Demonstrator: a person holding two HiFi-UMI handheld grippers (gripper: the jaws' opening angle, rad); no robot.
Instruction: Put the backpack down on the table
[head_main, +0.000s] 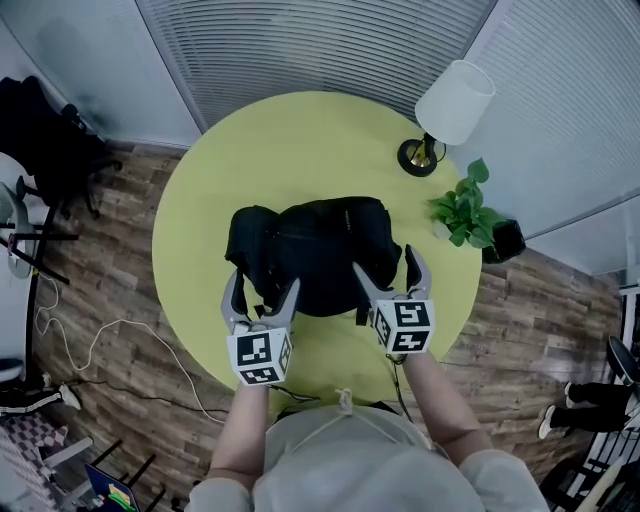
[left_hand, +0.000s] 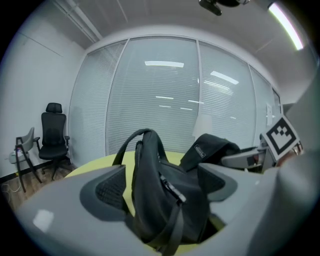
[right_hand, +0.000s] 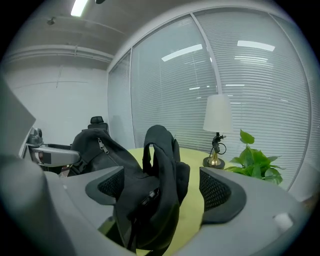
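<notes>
A black fabric backpack lies at the centre of the frame on the round yellow-green surface, nearer its lower edge. The left tongs sit at the bag's lower left and the right tongs at its lower right. Both pairs of jaws stand wide apart. A strapped fold of the bag rises between each pair, and neither pair clamps it. At the upper right of the surface, well apart from the bag, stand a white-shaded table lamp and a green potted plant.
</notes>
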